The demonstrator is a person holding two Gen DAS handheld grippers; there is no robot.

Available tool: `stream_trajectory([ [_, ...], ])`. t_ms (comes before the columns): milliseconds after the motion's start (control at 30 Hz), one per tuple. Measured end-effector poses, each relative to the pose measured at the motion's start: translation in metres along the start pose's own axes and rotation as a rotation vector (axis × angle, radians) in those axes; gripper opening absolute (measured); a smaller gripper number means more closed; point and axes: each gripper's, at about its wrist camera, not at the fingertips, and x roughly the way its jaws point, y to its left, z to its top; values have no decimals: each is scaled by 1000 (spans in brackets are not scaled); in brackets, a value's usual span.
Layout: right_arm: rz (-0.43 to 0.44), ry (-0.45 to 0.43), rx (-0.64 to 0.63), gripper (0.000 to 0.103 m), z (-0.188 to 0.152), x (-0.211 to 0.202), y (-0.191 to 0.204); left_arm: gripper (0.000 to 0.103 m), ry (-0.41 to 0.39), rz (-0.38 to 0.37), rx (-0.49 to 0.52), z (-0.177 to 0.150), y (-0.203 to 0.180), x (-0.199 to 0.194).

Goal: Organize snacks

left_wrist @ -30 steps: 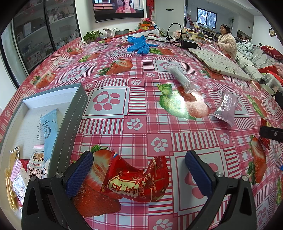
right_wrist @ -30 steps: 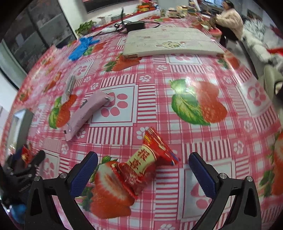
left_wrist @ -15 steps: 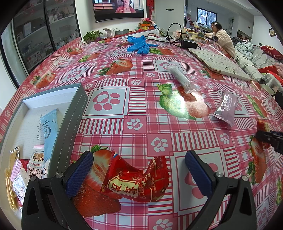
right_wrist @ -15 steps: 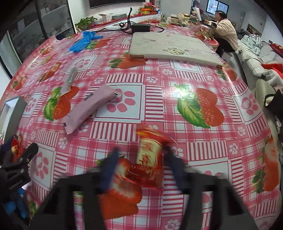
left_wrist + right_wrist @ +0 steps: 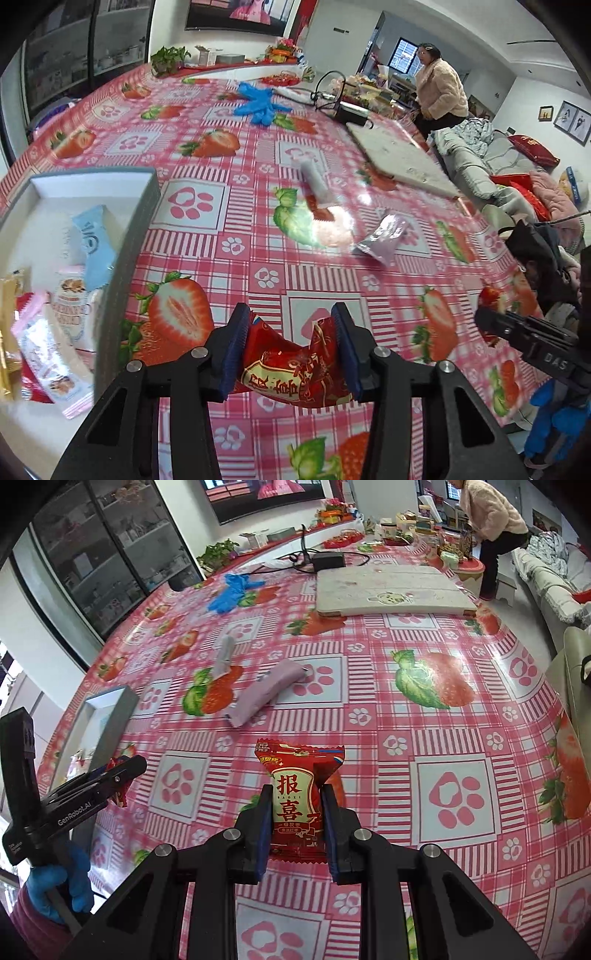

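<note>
With several snacks in the box (image 5: 147,206), our left tongs (image 5: 291,354) are closing on one red packet (image 5: 295,369), our right tongs (image 5: 295,827) clamp another red packet (image 5: 297,801), and two pouches (image 5: 380,240) remain on the surface (image 5: 236,206).

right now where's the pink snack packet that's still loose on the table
In the left wrist view the pink packet lies right of centre on the strawberry tablecloth, just right of the white tube packet, well away from the grey box at the left.

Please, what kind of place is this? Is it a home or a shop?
Most likely a home's living and dining room. A large table with a strawberry-print tablecloth fills it, a wall-mounted TV hangs behind, and a sofa with cushions stands beside it. A glass display cabinet lines one wall.
</note>
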Motion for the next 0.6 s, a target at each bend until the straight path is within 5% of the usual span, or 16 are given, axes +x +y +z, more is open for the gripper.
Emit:
stream_trajectory([
  [267,90,-11,-5,25,0,-11,28,49,-56,8,-5,13,19,-56],
  [600,229,-11,-161,26,34,-13,128,50,-167,127,-37,50,96,-151],
])
